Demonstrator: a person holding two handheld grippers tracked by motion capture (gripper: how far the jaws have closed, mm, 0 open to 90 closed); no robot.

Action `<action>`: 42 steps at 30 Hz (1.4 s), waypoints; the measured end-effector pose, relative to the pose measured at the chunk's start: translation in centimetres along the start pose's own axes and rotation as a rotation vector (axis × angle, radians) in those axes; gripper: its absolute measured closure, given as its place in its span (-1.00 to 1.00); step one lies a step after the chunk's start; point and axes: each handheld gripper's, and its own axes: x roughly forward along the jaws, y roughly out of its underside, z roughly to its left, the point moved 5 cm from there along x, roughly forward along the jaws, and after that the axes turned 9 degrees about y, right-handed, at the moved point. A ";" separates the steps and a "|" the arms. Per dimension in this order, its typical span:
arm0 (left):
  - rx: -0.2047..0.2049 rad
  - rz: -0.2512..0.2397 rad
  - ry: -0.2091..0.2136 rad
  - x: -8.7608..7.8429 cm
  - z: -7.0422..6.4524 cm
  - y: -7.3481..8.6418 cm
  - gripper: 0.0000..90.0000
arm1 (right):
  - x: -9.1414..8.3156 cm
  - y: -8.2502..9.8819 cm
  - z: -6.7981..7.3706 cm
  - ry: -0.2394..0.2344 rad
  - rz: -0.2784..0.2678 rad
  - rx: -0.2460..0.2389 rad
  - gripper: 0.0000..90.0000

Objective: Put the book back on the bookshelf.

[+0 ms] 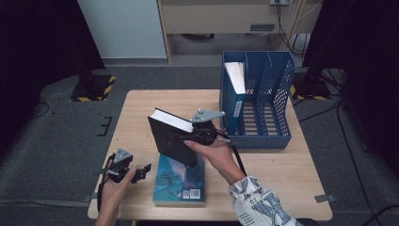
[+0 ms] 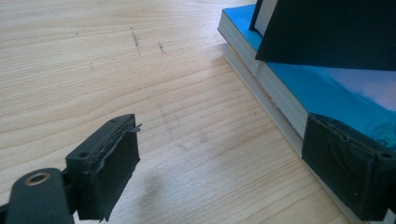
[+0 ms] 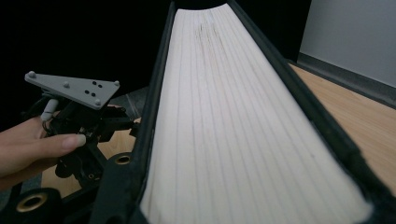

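The right gripper is clamping its fingers on the black book, tilted above the blue book on the table. Keeping it squeezed firmly should stop slipping towards the rack. The left gripper is hanging open, empty.

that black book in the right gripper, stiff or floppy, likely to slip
Probably stiff: the black book keeps its shape tilted off the table. Its thick page block looks fairly heavy, so it may swing in the right gripper. The smooth cover could slip.
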 end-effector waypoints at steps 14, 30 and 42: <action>-0.030 0.014 -0.012 -0.1 1.0 0.4 -0.76 | 0.3 -1.0 -1.1 0.038 0.017 0.127 0.15; -0.036 0.029 -0.016 0.0 1.1 0.5 -0.76 | -0.9 -1.2 -2.7 0.062 0.025 0.275 0.17; -0.034 0.036 -0.023 0.1 1.2 0.6 -0.76 | -2.1 -1.1 -3.6 0.080 0.004 0.315 0.17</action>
